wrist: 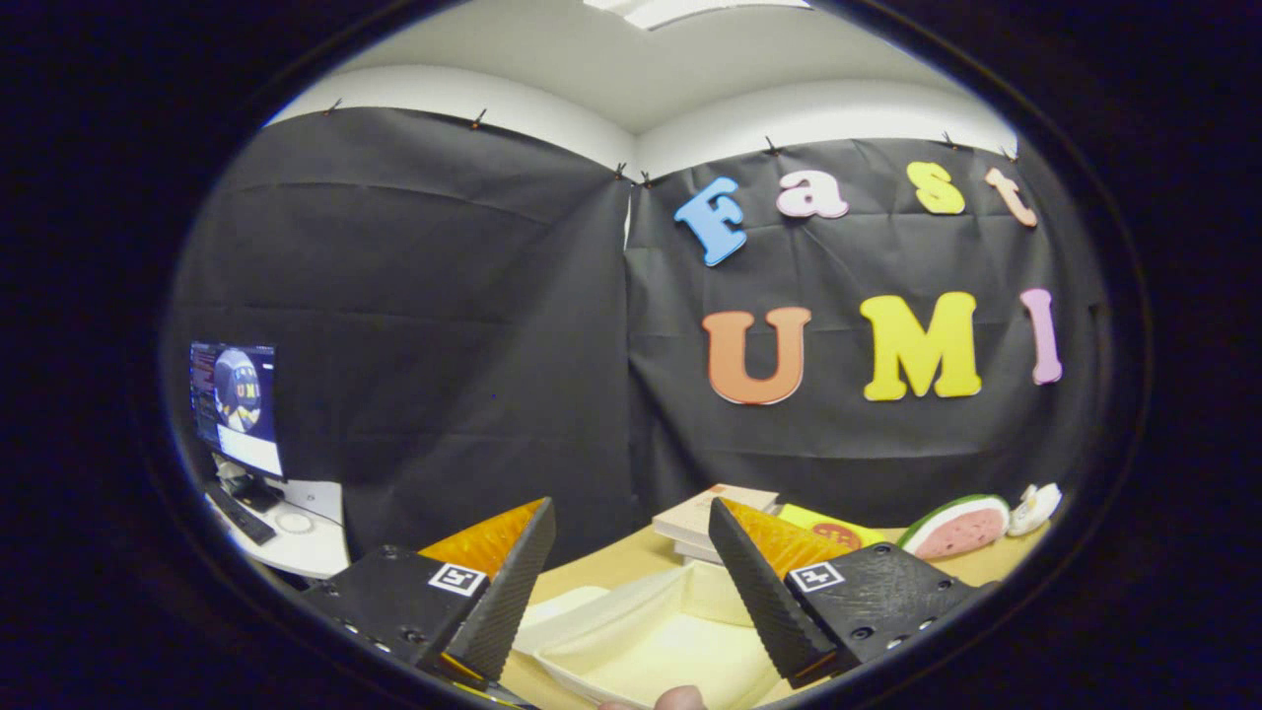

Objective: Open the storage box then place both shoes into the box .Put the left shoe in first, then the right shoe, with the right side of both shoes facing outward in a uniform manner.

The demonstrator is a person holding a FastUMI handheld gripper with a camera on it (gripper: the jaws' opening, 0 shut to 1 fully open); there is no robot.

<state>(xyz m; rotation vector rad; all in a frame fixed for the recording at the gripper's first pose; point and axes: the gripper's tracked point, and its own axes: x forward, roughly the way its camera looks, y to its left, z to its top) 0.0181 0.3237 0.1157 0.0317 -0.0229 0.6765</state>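
Note:
My gripper (631, 518) is open, its two fingers spread wide with nothing between them. Below and between the fingers sits a cream-white box (641, 641) on the wooden table, seen from above with its pale inside showing; whether it is the storage box or its lid I cannot tell. A fingertip of a person (680, 698) shows at the box's near edge.
Beyond the fingers on the wooden table (611, 567) lies a stack of flat books (695, 523), a yellow item (828, 531), a watermelon-slice toy (956, 528) and a small white figure (1035, 508). A side desk with a monitor (237, 406) and keyboard (242, 518) stands beyond the left finger.

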